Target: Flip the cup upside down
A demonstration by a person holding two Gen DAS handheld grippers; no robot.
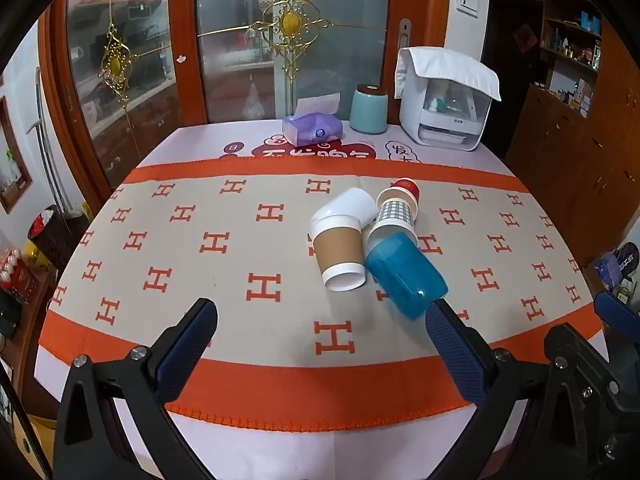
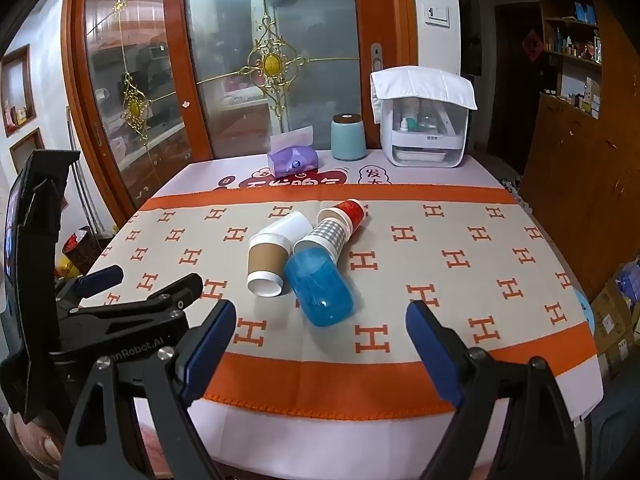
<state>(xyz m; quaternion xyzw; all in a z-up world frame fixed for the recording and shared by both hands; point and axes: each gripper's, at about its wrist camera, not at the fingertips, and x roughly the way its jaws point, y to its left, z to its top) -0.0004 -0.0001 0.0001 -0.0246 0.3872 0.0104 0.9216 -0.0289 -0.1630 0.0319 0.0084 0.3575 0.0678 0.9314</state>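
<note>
Several cups lie on their sides in a cluster on the H-patterned cloth [image 1: 160, 280]. A blue translucent cup [image 1: 406, 274] [image 2: 320, 290] is nearest. A brown-sleeved white paper cup [image 1: 340, 252] [image 2: 268, 262] lies left of it, with a plain white cup [image 1: 348, 206] [image 2: 294, 224] behind. A grey-checked cup [image 1: 394, 214] [image 2: 326, 236] and a red cup [image 1: 406, 186] [image 2: 348, 210] lie nested behind the blue one. My left gripper [image 1: 320, 336] is open and empty, in front of the cups. My right gripper [image 2: 320, 336] is open and empty, just short of the blue cup.
At the table's far edge stand a purple tissue pack [image 1: 312, 128], a teal canister [image 1: 368, 110] and a white appliance under a cloth [image 1: 444, 112]. Glass doors stand behind. A wooden cabinet [image 2: 572, 184] is on the right. The left gripper's body [image 2: 120, 308] shows in the right wrist view.
</note>
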